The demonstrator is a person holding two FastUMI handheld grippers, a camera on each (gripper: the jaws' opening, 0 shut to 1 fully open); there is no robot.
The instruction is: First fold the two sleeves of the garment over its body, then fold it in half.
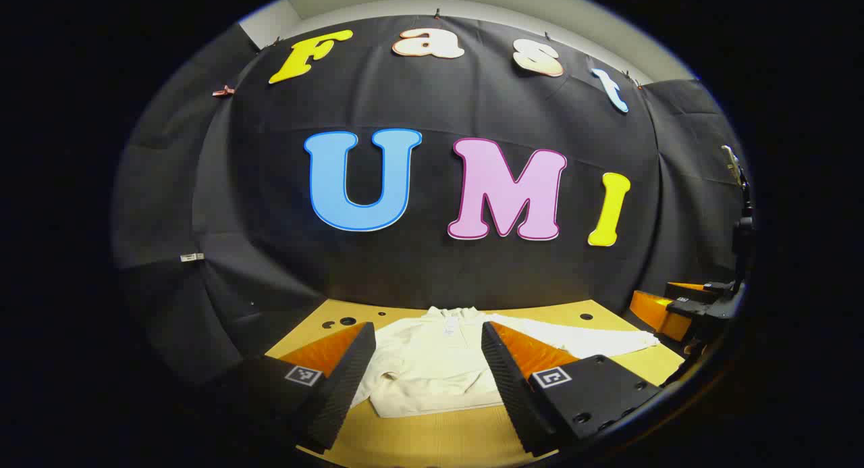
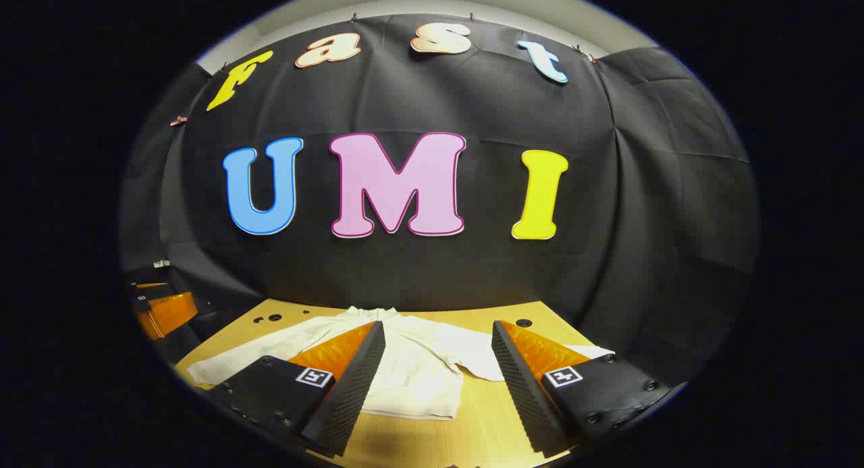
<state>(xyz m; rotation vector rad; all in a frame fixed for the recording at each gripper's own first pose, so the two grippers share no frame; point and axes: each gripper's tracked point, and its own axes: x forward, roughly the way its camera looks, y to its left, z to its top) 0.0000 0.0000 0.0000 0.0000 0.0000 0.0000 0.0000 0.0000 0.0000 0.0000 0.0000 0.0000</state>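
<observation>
Left gripper view looks across a yellow wooden table [image 1: 439,441] toward the booth's black cloth wall, with the left gripper [image 1: 428,380] at the bottom of the frame, its jaws spread wide and holding nothing. Between and beyond its two fingers, in the lower middle of the frame, a cream-white garment [image 1: 432,367] lies flat on the table, collar toward the wall and hem toward the camera. One sleeve [image 1: 580,340] stretches out flat toward the right of the frame, unfolded, ending near the table's right edge. At the far right edge of the frame the other gripper shows in part, and from here I cannot tell how its jaws stand. A few small dark holes [image 1: 347,321] dot the table's far edge, to the left of the collar. In the right gripper view, the right gripper [image 2: 439,387] sits at the bottom of the frame, jaws also spread wide and empty, above the table. The garment lies in the lower middle, its body between the fingers, with a sleeve running out to the lower left of the frame and another toward the right, behind the right-hand finger; both lie away from the body, not folded over it.
</observation>
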